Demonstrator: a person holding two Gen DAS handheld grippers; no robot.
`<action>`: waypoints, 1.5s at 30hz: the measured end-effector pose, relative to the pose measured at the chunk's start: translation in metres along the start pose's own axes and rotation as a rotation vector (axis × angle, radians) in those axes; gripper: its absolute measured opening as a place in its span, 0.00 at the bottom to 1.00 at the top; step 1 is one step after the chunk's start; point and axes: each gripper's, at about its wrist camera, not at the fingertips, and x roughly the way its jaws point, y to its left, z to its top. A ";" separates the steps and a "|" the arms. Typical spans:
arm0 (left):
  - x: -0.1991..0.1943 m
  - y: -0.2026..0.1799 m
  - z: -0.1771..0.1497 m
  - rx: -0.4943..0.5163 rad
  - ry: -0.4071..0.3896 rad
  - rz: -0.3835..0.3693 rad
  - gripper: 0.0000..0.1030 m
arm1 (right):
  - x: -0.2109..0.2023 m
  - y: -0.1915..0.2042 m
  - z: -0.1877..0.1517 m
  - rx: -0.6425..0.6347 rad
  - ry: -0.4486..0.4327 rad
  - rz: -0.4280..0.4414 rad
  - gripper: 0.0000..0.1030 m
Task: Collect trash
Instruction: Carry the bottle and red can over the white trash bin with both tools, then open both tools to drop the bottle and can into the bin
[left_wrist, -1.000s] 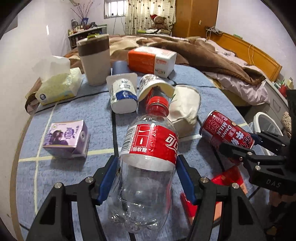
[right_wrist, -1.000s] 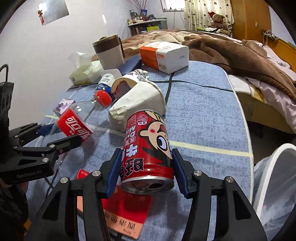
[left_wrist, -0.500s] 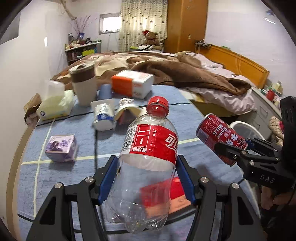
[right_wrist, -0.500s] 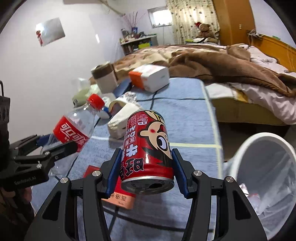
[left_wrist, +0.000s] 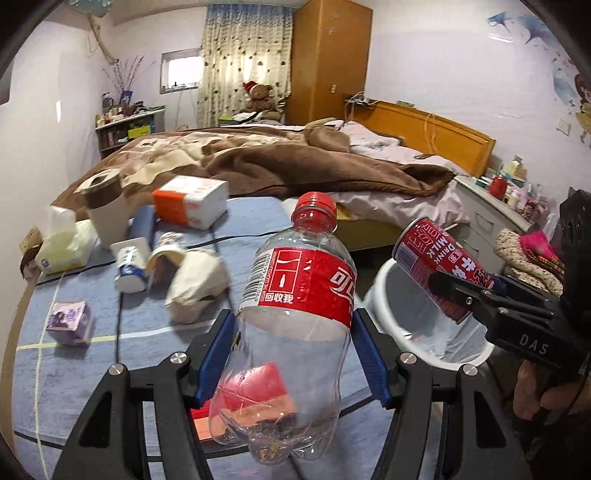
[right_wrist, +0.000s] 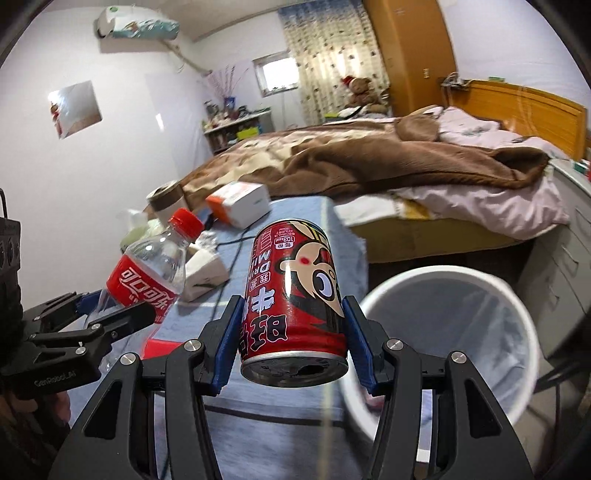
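Two pieces of trash are up in the air at once here. The left gripper (left_wrist: 291, 354) has its jaws clenched on an empty plastic bottle (left_wrist: 291, 321) with a red label and red cap, held upright above the counter (left_wrist: 74, 369), which has a blue cloth on it. The right gripper (right_wrist: 290, 332) has its jaws clamped on a red drink can (right_wrist: 293, 306), cartoon face on the side. In the left wrist view the can (left_wrist: 439, 266) hangs tilted over the rim of the white bin (left_wrist: 388, 295), and the bin (right_wrist: 443, 332) sits just beside the counter edge, lined with a clear bag.

Under the bottle there's a red packet (left_wrist: 255, 387) lying flat on the cloth. Further back on the counter: a small purple carton (left_wrist: 70, 321), a crumpled paper bag (left_wrist: 195, 284), a white cup on its side (left_wrist: 129, 266), a tissue pack (left_wrist: 62, 243), a tall brown-and-white cup (left_wrist: 105, 210) and an orange-and-white box (left_wrist: 192, 201). Behind all that is a bed (left_wrist: 295, 166) with a brown blanket.
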 end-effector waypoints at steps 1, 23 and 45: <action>0.000 -0.005 0.001 0.004 -0.004 -0.006 0.64 | -0.003 -0.004 0.000 0.005 -0.006 -0.007 0.53; 0.062 -0.126 0.004 0.094 0.101 -0.166 0.64 | -0.012 -0.109 -0.019 0.131 0.050 -0.173 0.53; 0.108 -0.163 0.006 0.112 0.186 -0.214 0.68 | 0.005 -0.143 -0.032 0.126 0.173 -0.248 0.55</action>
